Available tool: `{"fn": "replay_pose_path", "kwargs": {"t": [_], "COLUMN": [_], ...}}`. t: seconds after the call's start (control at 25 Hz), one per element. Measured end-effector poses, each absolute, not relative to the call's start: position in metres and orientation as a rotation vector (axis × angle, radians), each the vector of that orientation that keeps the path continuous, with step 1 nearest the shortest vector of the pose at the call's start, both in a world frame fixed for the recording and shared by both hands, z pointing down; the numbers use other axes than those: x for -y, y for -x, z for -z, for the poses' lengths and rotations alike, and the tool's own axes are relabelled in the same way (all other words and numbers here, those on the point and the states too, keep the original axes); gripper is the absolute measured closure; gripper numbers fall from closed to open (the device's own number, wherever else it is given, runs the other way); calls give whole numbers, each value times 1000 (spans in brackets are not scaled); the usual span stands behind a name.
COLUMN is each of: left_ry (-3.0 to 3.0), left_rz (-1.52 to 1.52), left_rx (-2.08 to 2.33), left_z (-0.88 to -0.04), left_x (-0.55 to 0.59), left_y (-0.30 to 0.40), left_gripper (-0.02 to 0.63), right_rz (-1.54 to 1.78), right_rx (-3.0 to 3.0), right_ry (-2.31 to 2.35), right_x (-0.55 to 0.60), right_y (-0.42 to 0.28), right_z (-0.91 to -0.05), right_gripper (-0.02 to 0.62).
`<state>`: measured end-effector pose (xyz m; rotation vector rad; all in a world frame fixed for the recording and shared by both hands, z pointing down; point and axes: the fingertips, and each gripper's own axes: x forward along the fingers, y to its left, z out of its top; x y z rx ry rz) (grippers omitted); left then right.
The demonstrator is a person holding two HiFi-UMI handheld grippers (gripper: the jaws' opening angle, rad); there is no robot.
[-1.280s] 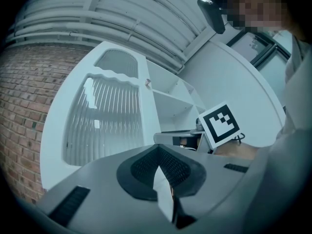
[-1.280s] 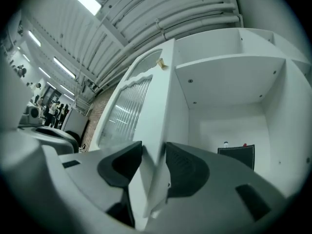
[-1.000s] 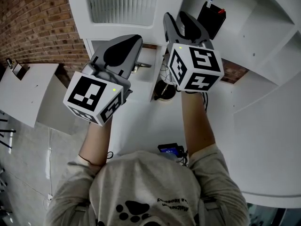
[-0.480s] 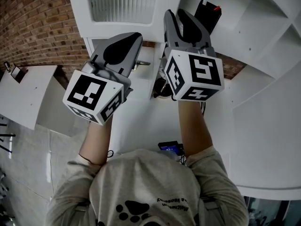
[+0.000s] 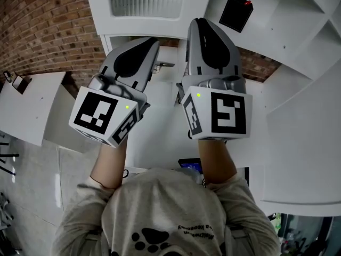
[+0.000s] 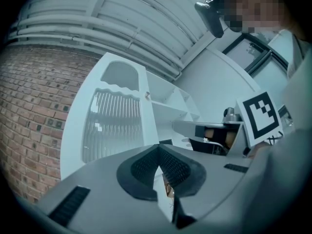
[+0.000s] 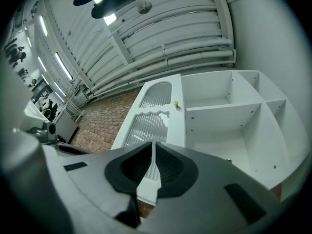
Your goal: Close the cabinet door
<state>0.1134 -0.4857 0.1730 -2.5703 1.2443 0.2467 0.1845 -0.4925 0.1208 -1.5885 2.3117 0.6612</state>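
The white cabinet door with ribbed glass panes stands ahead of both grippers, also seen in the left gripper view and the right gripper view. A small knob sits on its edge beside the open white shelves. My left gripper is shut with nothing held, its tips meeting short of the door. My right gripper has just been closing. Its pads stand together with nothing between them, and the door shows behind the slit.
A black box sits in the cabinet's open compartment. A metal lever handle shows between the grippers. A brick wall lies left, with a white panel below it. A large white board fills the right side.
My right gripper has drawn back toward me and shifted left, so the black box is now uncovered. The left gripper has edged slightly forward.
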Motion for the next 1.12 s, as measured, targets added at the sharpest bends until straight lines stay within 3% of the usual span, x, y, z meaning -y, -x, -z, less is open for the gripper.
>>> {"fn": "replay_pose_path", "kwargs": {"t": [0.64,1.12], "left_ry": [2532,2581], "left_rz": [-218,-159], "left_rx": [-1392,-1454], "left_z": [-223,-280], "left_x": [434,411], "left_y": [-61,-60], "left_gripper": [600,600], "right_rz": [-593,-423], "right_rx": [-2405,-2488], "right_ry": [1638,1700], "right_x": [425,403], "right_y": [-132,-131], "right_z": [-206,-275], "right_gripper": [567,575]}}
